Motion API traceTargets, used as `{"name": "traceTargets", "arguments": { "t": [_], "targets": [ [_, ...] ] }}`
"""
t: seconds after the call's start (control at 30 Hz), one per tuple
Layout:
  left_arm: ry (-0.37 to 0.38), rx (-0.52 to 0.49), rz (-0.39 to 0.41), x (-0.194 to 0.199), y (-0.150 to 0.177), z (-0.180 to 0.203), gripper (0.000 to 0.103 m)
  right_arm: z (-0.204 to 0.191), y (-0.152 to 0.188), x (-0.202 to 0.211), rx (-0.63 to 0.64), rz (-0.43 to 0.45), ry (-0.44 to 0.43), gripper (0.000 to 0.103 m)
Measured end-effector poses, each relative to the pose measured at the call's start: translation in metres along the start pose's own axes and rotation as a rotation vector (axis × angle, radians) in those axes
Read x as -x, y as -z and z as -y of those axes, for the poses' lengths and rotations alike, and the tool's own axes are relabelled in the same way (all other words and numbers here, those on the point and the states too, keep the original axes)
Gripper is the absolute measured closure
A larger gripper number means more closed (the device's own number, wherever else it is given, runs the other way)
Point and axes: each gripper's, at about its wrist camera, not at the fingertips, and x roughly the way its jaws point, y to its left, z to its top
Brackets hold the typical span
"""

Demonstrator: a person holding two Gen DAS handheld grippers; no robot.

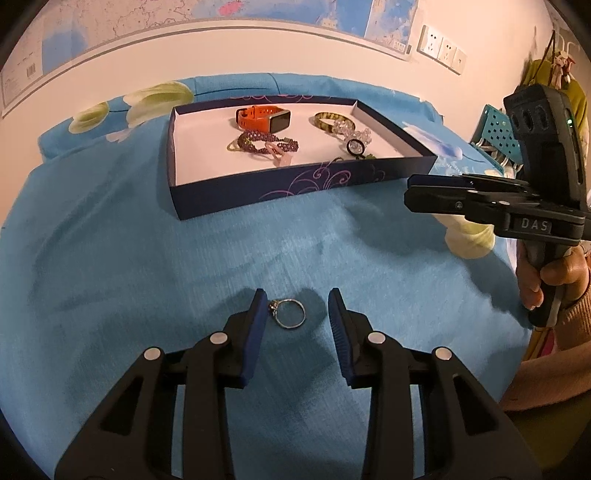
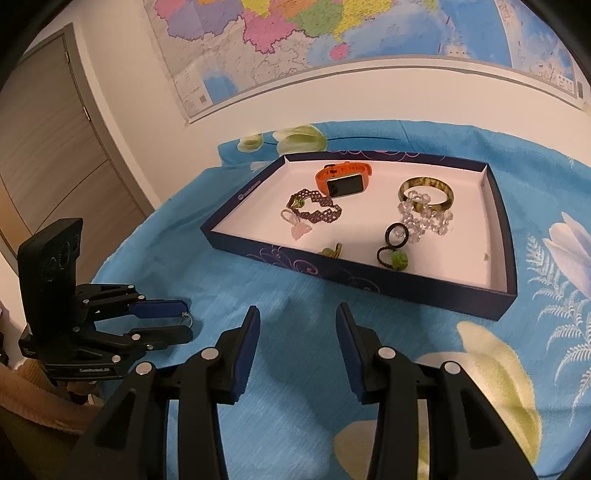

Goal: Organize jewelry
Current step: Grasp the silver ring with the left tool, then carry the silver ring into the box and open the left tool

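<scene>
Left gripper (image 1: 297, 308) jaws apart around the silver ring (image 1: 290, 313), its stone touching the left pad. Ring lies flat on blue cloth, 6 o'clock of the jewelry box (image 1: 295, 184). Light, stiff, slippery: pinch across the band. Right gripper (image 2: 295, 325) apart, empty.

1. This looked like a room in a home, likely a bedroom: a blue sheet printed with big flowers (image 2: 491, 354) covered the soft surface.
2. A large coloured wall map (image 2: 332, 33) hung above it on a plain pale wall.
3. A grey-brown interior door (image 2: 48, 155) stood at the left.
4. White wall sockets (image 1: 441, 46) sat near clothes hanging on the right (image 1: 561, 74).
5. A blue perforated basket (image 1: 496, 127) sat beside them.
</scene>
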Motion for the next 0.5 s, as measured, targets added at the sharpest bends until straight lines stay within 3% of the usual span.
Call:
{"name": "traceTargets", "arguments": {
  "t": [0.2,0.5],
  "targets": [
    [-0.039,-0.007,0.000,-0.0010,-0.0002,0.0007,0.081,-0.0025,0.0038,-0.0010,-0.002,-0.007,-0.007,0.063],
    [-0.028,-0.017,0.019,0.0001,-0.0050,0.0066,0.082,-0.0035,0.0049,-0.0007,-0.003,-0.012,-0.014,0.063]
  ]
}}
